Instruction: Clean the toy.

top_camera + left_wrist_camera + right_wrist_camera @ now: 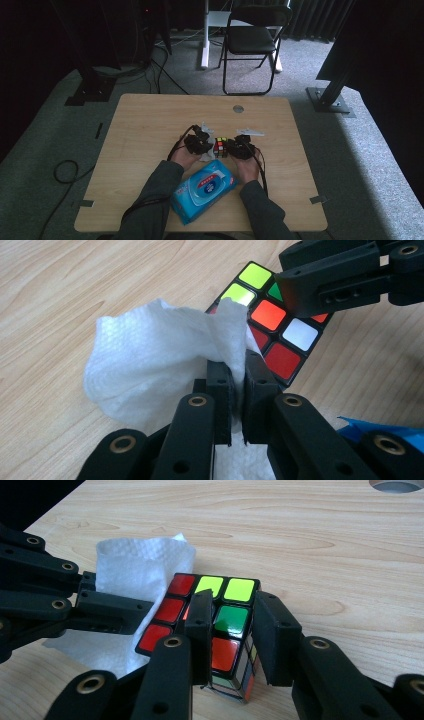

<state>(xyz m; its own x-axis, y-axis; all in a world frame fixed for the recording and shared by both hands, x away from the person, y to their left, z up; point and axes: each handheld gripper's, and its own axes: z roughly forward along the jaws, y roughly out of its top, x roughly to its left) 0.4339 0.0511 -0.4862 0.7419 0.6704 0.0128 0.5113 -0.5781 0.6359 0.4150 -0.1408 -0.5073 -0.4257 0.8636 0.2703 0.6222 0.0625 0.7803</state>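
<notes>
A scrambled puzzle cube [220, 146] stands on the wooden table [145, 125] between my two grippers. My left gripper [237, 365] is shut on a crumpled white wipe [145, 355], and the wipe lies against the cube's [295, 335] left side. My right gripper [233, 602] is shut on the cube [170, 610], one jaw across its top face and the other on its right side. In the high view the left gripper [204, 144] sits just left of the cube and the right gripper [235, 148] just right of it. The wipe [135, 565] hides part of the cube's left face.
A blue pack of wet wipes [204, 189] lies between the forearms near the table's front edge. A round metal grommet [238, 108] is set into the table's far side. A black folding chair [252, 40] stands on the carpet beyond.
</notes>
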